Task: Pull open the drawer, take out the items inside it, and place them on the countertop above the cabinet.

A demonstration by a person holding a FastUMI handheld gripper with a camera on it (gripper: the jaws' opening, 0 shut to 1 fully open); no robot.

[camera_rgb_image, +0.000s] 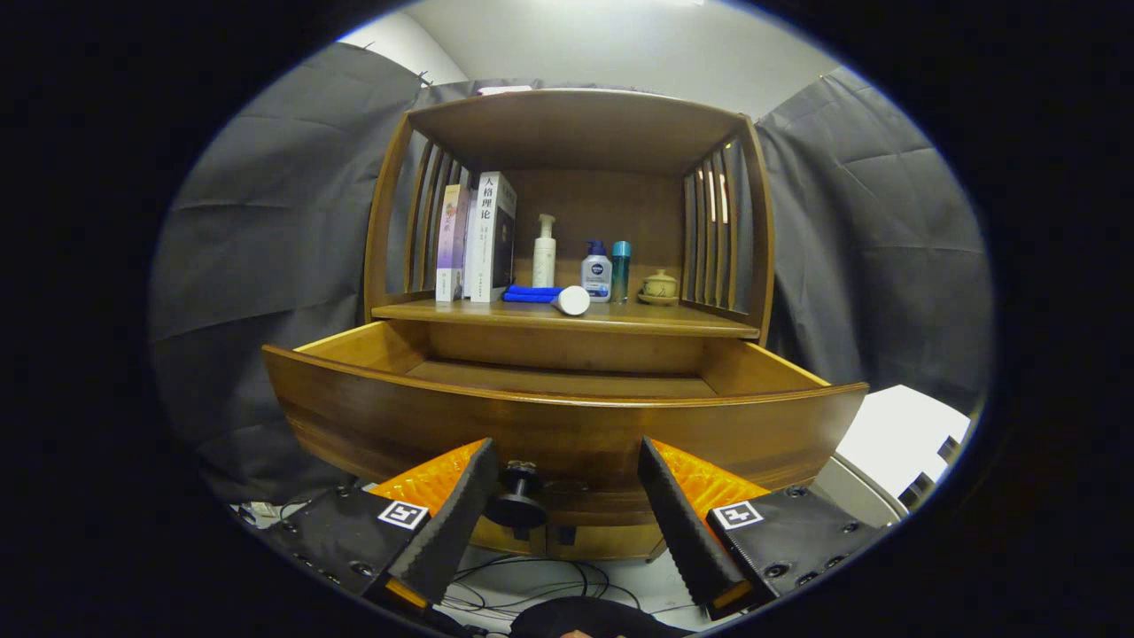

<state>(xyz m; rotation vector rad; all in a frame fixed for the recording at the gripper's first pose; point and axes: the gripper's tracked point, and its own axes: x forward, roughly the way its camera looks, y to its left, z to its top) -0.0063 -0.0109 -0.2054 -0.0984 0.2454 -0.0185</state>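
The gripper [563, 509] is hanging with its fingers spread wide and released, pressing on nothing. The dark round knob [516, 505] is sitting in the gap between them, nearer the left finger, at about 11 o'clock from the midpoint, and neither finger is touching it.

Just beyond the fingers, at 12 o'clock, the drawer [567, 425] is standing pulled well out of the cabinet [567, 213]. It is a broad wooden box with a glossy brown front and a paler inside; as much of its floor as is showing is looking bare, though the front panel is hiding the near part, so I cannot tell whether items are lying there.

Judging by its build, the drawer is going to feel stiff and fairly heavy, and the small knob is the only sensible hold.

Further off at 12 o'clock, the countertop [567, 317] is already carrying books [478, 235], a pump bottle [544, 252], a blue cloth [532, 293] and a small pot [660, 286].
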